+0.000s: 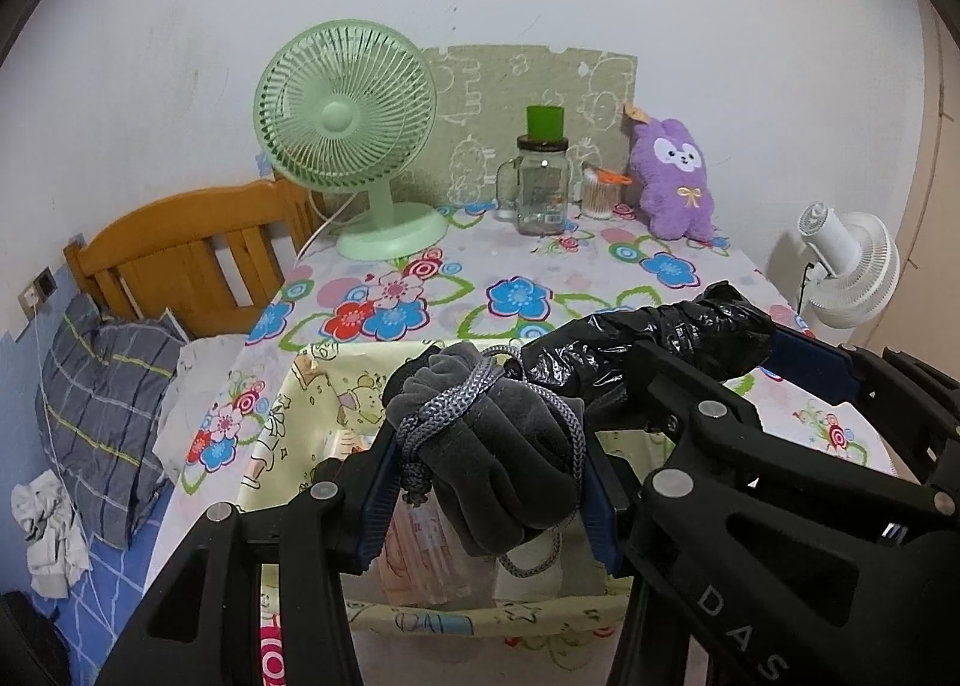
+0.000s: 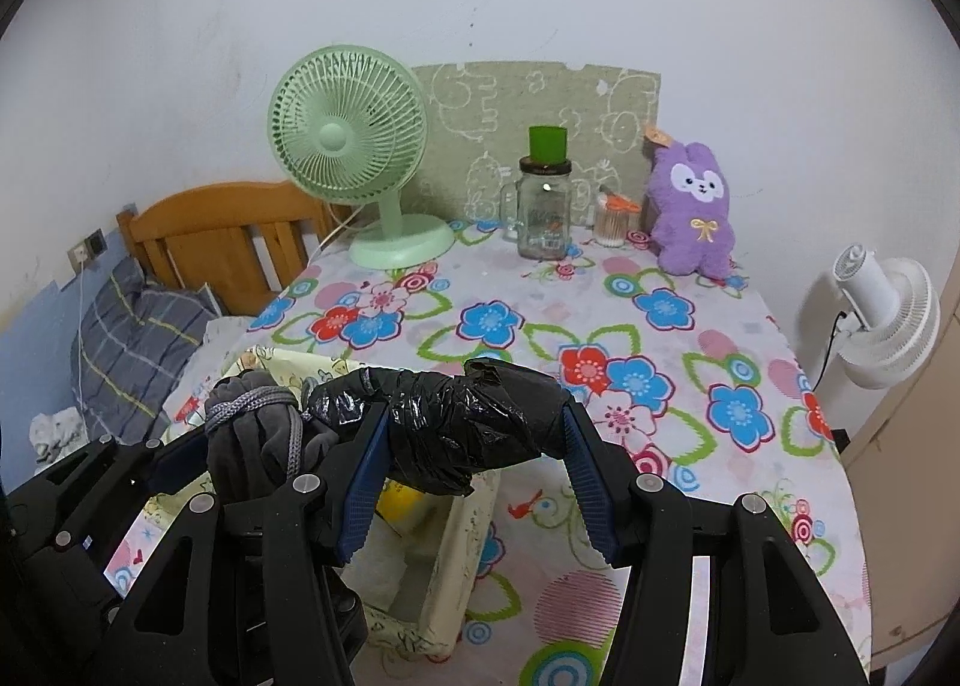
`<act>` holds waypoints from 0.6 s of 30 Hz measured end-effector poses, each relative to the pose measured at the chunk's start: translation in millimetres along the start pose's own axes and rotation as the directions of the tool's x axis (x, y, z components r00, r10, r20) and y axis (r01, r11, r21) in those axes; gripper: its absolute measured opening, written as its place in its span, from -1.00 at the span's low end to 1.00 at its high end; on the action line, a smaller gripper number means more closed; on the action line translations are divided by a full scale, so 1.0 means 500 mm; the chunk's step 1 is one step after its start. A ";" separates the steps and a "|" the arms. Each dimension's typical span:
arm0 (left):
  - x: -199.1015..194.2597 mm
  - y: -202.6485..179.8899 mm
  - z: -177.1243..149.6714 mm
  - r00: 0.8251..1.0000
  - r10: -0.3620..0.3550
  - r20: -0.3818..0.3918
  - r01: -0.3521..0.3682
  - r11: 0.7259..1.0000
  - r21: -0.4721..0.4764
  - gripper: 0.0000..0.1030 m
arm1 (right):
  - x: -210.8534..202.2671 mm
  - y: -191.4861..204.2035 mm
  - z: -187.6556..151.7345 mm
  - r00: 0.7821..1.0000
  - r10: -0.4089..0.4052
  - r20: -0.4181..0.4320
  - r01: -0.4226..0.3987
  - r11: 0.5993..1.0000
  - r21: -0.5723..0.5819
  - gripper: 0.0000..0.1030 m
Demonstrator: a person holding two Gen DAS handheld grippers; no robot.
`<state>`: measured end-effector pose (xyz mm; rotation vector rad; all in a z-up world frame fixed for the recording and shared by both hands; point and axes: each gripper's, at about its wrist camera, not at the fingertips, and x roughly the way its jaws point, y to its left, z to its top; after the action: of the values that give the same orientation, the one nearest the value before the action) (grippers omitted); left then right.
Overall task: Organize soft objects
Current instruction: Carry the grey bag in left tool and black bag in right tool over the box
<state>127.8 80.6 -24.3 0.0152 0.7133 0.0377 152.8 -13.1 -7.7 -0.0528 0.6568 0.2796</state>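
— So, from the left wrist, what do you see?

— The left gripper (image 1: 489, 482) is clamped on a grey cloth pouch (image 1: 504, 446) tied with a cord. It hangs over the open storage box (image 1: 288, 386) at the near edge of the table (image 1: 540, 266), with folded things already inside. The black plastic bundle (image 1: 648, 338) runs off to the right, its long axis roughly level, toward the right gripper.

— And from the right wrist?

— The right gripper (image 2: 474, 476) grips that black bundle across its middle, pads pressing both sides. Here the bundle lies left to right, and its left end meets the grey pouch; whether the two are joined I cannot tell. The box opening sits below and to the left of this gripper, so the left hand is nearer the box.

— What does the coming move turn on?

— I'd judge both pieces need to go down into the box together, with the bundle's length turned to fit inside the walls. The purple plush toy (image 2: 690, 206) at the far right corner of the table is untouched.
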 end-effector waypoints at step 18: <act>0.045 0.021 -0.016 0.998 -0.034 -0.045 0.032 0.999 -0.024 0.84 | 0.079 0.022 -0.008 0.997 0.008 -0.075 -0.010 0.999 -0.032 0.16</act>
<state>139.4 92.1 -44.7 -0.0196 0.7585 0.0147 177.4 6.6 -34.5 -0.0912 0.7269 0.2978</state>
